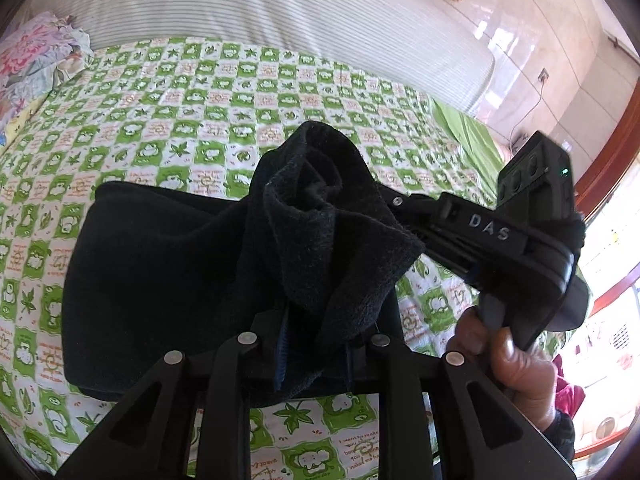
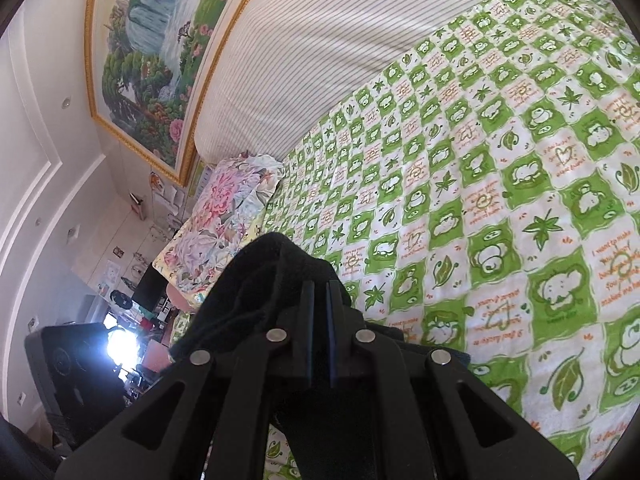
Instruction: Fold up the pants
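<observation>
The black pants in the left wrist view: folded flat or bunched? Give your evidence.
Bunched. The black pants rise in a crumpled heap between both claws, with only their lower part lying on the green checked bedspread.

Black pants (image 1: 168, 264) bunched between left gripper (image 1: 316, 344) fingers, over green-checked bedspread (image 1: 200, 100)

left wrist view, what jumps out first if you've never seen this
The black pants bunched in mid-frame, dark against the green-and-white checked bedspread. At right the right gripper reaches into the bunched cloth; in its own view its jaws are shut on it. A gold-framed landscape painting hangs above the bed.
</observation>
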### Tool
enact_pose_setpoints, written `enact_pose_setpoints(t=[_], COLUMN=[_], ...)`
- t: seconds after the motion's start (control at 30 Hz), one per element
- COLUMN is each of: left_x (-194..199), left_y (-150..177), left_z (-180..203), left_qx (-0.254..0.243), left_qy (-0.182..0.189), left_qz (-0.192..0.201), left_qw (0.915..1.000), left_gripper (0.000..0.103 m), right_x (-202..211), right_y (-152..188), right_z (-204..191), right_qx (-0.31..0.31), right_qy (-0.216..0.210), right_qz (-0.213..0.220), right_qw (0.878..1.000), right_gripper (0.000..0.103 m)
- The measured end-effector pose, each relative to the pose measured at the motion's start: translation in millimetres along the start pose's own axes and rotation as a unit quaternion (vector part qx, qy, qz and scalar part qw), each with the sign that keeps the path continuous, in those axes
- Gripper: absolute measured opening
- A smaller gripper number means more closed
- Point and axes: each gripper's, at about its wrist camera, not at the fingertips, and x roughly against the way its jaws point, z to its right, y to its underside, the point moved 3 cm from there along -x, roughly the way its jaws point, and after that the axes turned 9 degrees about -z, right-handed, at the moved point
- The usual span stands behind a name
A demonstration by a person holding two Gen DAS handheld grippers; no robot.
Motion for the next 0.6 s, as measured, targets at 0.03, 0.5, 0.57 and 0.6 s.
enact_pose_setpoints(t=[0.03,0.5,0.57,0.6], left_x=[-0.4,12.9,15.6,17.5], left_y=[0.5,16.3,18.6,19.7], left_z=[0.9,22.9,23.7,24.1], left_qx=[-0.001,-0.045,-0.047,-0.048], left_qy=[-0.001,0.044,0.052,0.054], left_qz=[-0.001,0.005,0.006,0.007], left_qw=[1.0,0.998,0.9975,0.9974], left_gripper=[0.02,0.051,0.051,0.052], right_x=[2.1,30.5,37.2,40.5], right_y=[0.5,8.2,9.5,10.9], right_z=[0.0,0.6,-2.6,-4.0], right_qx=[0.002,-0.022,-0.022,-0.021], right_qy=[0.008,0.055,0.063,0.067], right_qz=[0.001,0.013,0.018,0.021], right_qw=[1.0,0.998,0.998,0.997], right_gripper=[0.007,0.008,0.018,0.038])
